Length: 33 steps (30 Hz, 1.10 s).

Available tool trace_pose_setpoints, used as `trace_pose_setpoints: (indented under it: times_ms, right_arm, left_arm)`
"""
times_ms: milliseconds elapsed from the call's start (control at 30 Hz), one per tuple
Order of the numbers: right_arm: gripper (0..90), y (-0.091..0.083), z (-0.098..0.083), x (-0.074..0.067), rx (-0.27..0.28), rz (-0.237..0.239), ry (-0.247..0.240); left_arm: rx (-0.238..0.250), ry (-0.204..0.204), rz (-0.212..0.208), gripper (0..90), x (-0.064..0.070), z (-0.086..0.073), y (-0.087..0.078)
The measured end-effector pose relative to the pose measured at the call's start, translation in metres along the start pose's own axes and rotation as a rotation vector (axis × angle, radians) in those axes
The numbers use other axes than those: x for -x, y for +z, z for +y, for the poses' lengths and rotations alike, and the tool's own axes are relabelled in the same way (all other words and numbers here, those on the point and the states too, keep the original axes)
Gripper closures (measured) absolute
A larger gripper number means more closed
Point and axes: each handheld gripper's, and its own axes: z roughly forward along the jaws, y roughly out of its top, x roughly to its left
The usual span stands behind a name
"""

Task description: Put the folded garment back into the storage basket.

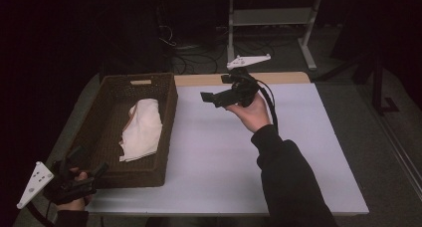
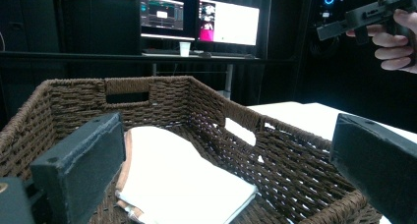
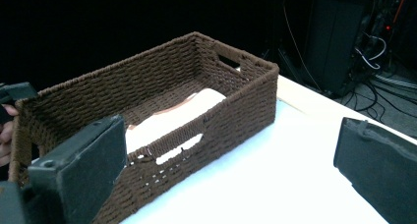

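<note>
A brown woven basket (image 1: 130,132) sits on the left part of a white table (image 1: 234,152), a folded white cloth (image 1: 143,129) lying inside it along the right wall. No brand, label or legible writing shows on basket, cloth or grippers; two lit monitors (image 2: 199,20) on a desk behind the table are too small to read, and a white cup (image 2: 185,48) stands before them. The left gripper (image 1: 94,173) is held at the basket's near left corner, its jaws wide apart with nothing between them; its own view looks over the rim onto the cloth. The right gripper (image 1: 211,98) is raised over the table's far middle, pointing left toward the basket, jaws likewise spread and empty. The room beyond the table is dark, its left side lost in shadow; cables (image 1: 191,57) and a white table frame (image 1: 271,25) show on the floor. The table's whole right half is bare, and the basket's near end lies close to the front edge.
</note>
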Motion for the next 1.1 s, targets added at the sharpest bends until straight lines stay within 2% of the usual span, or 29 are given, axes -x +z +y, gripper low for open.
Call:
trace_pose_setpoints:
  times_ms: [500,800,1100]
  right_arm:
    - [0.0,-0.026,-0.021,0.012,0.007,-0.045,0.015]
    - [0.0,-0.036,-0.042,0.022,0.012,-0.063,0.037]
    - [0.0,-0.044,-0.054,0.025,0.015,-0.068,0.051]
  left_arm:
    - [-0.003,0.003,0.006,0.0,0.001,0.0,-0.002]
    - [-0.006,0.007,0.004,0.0,0.001,0.0,-0.002]
    - [-0.008,0.009,0.005,0.0,0.001,0.0,-0.001]
